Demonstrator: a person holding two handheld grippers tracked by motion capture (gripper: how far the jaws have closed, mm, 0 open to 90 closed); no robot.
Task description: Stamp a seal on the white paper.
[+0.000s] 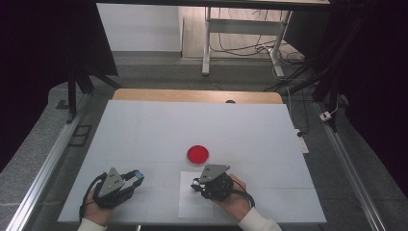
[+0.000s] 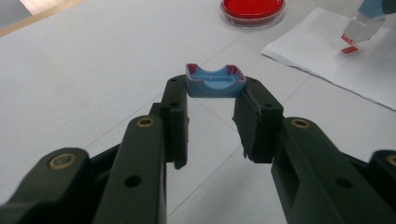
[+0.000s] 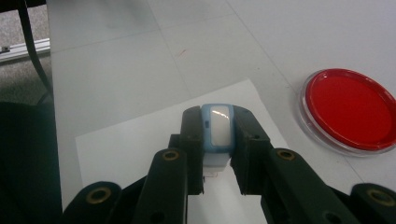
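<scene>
The left hand-held gripper pinches a small blue cap between its jaw tips, low over the white table. The right hand-held gripper squeezes a blue and white bottle over a paper sheet. Just past the sheet sits a round red dish.

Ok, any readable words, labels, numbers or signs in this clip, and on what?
None can be read.
Stamp in the right gripper: its pale window shows no text.
Red mark on the stamp's base: too blurred to tell if it is text.
Blue cap in the left gripper and red dish: no lettering.
</scene>
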